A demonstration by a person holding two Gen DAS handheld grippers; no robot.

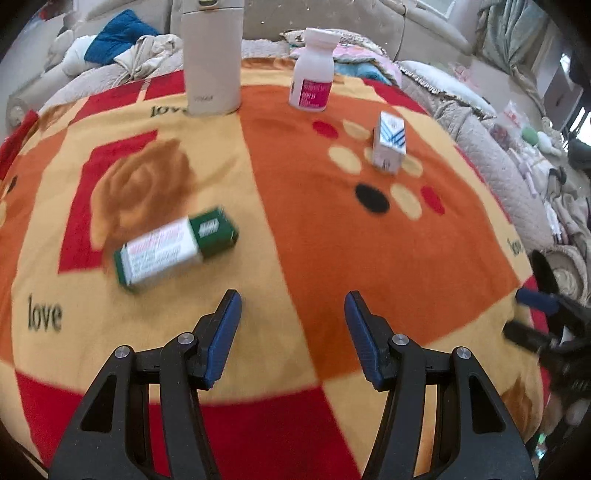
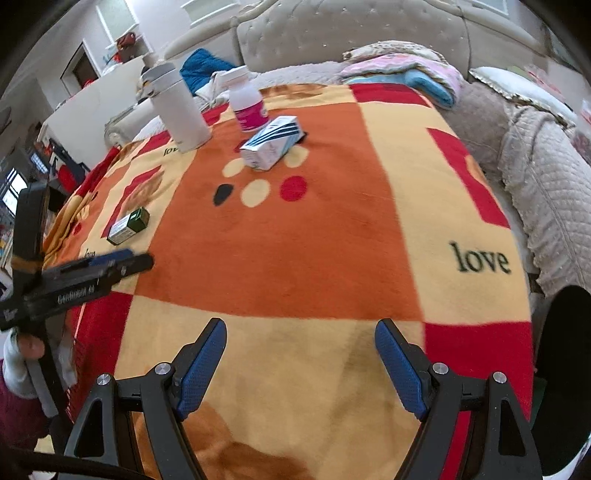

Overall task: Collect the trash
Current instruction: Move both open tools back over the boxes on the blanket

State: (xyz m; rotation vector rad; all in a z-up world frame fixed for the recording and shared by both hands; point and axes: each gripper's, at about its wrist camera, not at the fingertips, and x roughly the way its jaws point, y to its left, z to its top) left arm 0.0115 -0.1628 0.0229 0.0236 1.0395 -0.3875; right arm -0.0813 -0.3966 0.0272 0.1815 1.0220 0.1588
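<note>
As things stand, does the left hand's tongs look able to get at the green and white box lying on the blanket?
Probably yes. The left tongs stand open and empty, and the green and white box lies flat just ahead and to their left on the blanket, with only bare blanket between them.

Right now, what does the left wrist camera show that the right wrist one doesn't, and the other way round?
Only the left wrist view: the left tongs head-on, jaws open and empty. Only the right wrist view: the tufted headboard and a doorway. Both: the blanket, green box, white flask, pill bottle, blue-striped box, and each other's tongs, with the right tongs also open and empty.
</note>
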